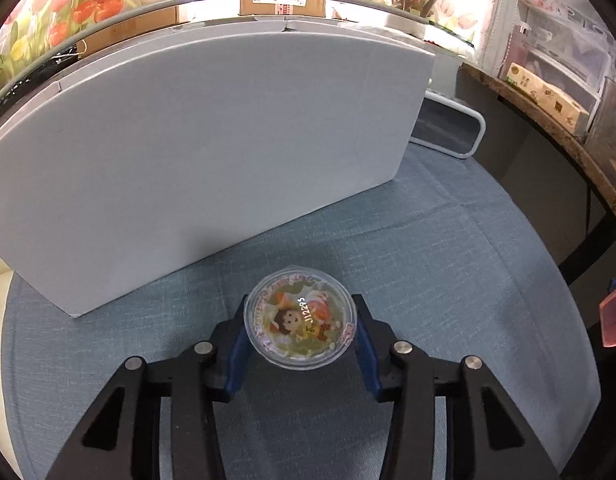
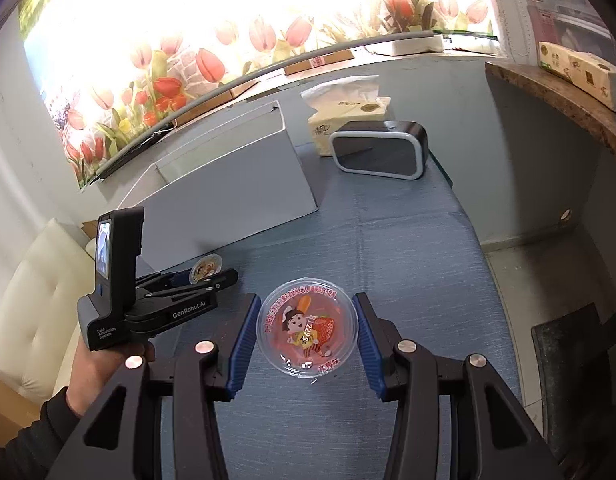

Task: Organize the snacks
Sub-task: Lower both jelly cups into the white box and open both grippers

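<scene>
**Tongs Gripping Two Jelly Cups on the Tabletop**

Nearest the viewer are the two black tongs with blue pads, each pinching one sealed snack cup.

1. Tabletop (image 2: 408, 248): covered in a blue-grey cloth; it carries every item listed below.

2. White box (image 1: 196, 152): stands upright across the far side of the tabletop, its broad plain face turned toward the left tongs. It sits near the yellow-green cup but apart from it.

3. Black speaker (image 2: 380, 152): a rounded unit with a pale rim, placed to the right of the white box's end. A tissue pack (image 2: 348, 120) stands just behind it.

4. Left tongs (image 1: 299, 322): held by a person's hand (image 2: 100, 364) in a dark sleeve. The pads press against both sides of the yellow-green cup (image 1: 299, 322), whose clear rim overlaps each pad. No earlier state can be stated. In the right-hand view these tongs (image 2: 212, 274) lie to the left of the right tongs, pointing toward the white box.

5. Right tongs (image 2: 306, 330): the pads close on the red strawberry cup (image 2: 306, 330) from left and right. The cup's rim meets both pads.

6. Both cups show a cartoon figure and a printed code on the foil lid. Lids face upward. Whether either cup rests on the cloth or is raised above it cannot be told.
</scene>
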